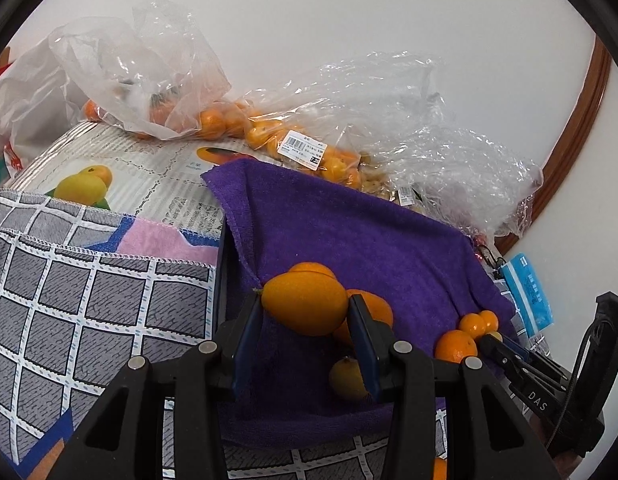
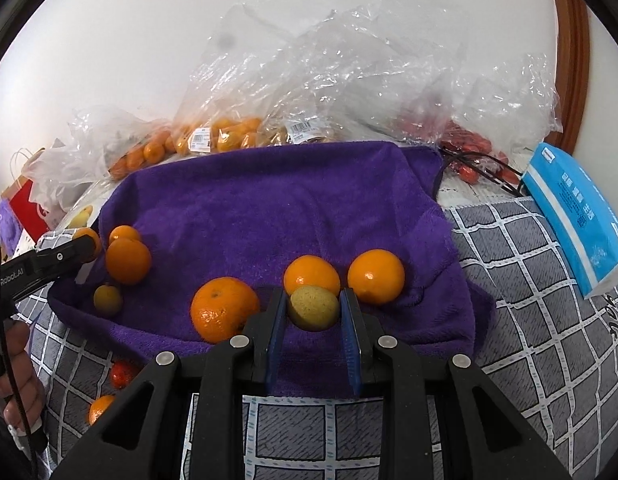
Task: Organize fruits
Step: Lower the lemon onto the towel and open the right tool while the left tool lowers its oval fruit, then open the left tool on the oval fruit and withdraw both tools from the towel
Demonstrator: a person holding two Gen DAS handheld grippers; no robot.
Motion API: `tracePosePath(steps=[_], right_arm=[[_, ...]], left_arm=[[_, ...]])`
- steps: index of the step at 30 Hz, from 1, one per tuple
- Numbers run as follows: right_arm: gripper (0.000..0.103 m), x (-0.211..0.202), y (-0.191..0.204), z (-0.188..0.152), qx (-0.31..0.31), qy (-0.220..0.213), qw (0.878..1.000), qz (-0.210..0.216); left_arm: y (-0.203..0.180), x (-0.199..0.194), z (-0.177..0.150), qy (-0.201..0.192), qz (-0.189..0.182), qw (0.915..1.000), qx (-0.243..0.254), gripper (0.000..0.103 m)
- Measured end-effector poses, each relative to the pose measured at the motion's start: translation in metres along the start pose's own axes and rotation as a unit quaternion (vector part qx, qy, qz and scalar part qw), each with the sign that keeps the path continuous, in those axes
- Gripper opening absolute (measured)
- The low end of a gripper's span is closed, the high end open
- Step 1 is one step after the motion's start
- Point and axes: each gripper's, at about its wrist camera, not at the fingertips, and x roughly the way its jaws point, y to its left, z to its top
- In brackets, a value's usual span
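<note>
Gripping an orange fruit (image 1: 305, 303), the left gripper (image 1: 307, 308) has both blue pads pressed on its sides, fruit lifted above the purple towel (image 1: 349, 232). Under and behind it: two more oranges partly hidden, and a small yellowish fruit (image 1: 345, 378) lying low on the towel just beside the right-hand pad. Further right on the towel, a cluster of small oranges (image 1: 467, 336) near the other tool's tip.

Right gripper (image 2: 313, 307) is clenched on a small yellow-green fruit (image 2: 313, 307), pads touching both its sides, fruit right at the fingertips over the front part of the towel. Just left of the jaws, a big orange (image 2: 224, 309) rests on the towel; just behind the held fruit, another orange (image 2: 311, 274); to its right, one more orange (image 2: 376, 277), apart from the pad.

Checked cloth (image 2: 529, 300) lies under the towel. Two fruits (image 2: 111, 390) sit on it at the lower left, off the towel.

Farther back, clear plastic bags (image 2: 237, 132) of small oranges with price labels line the wall, and a blue tissue pack (image 2: 577, 216) lies at the right.
</note>
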Motion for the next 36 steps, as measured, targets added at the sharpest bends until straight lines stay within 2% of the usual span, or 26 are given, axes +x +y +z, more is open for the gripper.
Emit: tracePosePath(steps=[7, 15, 18, 28, 33, 36], right_arm=[[0.027, 0.0, 0.002, -0.001, -0.007, -0.002, 1.0, -0.008], [0.028, 0.0, 0.002, -0.001, -0.007, -0.003, 1.0, -0.007], [0.03, -0.001, 0.002, -0.001, -0.007, -0.006, 1.0, -0.007], [0.049, -0.018, 0.018, 0.0, -0.023, -0.059, 0.998, -0.007], [0.051, -0.024, 0.024, 0.002, -0.023, -0.071, 0.997, -0.011], [0.051, -0.031, 0.028, 0.004, -0.021, -0.071, 0.997, -0.035]], left_arm=[[-0.006, 0.002, -0.002, 0.003, 0.001, 0.9999, 0.013, 0.041], [-0.005, 0.001, -0.001, 0.0, -0.003, 1.0, 0.007, 0.041], [-0.003, -0.003, 0.0, -0.007, -0.008, 0.9999, 0.003, 0.045], [-0.009, -0.023, 0.004, -0.049, -0.006, 0.9987, 0.014, 0.049], [-0.013, -0.028, 0.004, -0.059, -0.001, 0.998, 0.022, 0.052], [-0.015, -0.03, 0.004, -0.065, 0.002, 0.9975, 0.026, 0.052]])
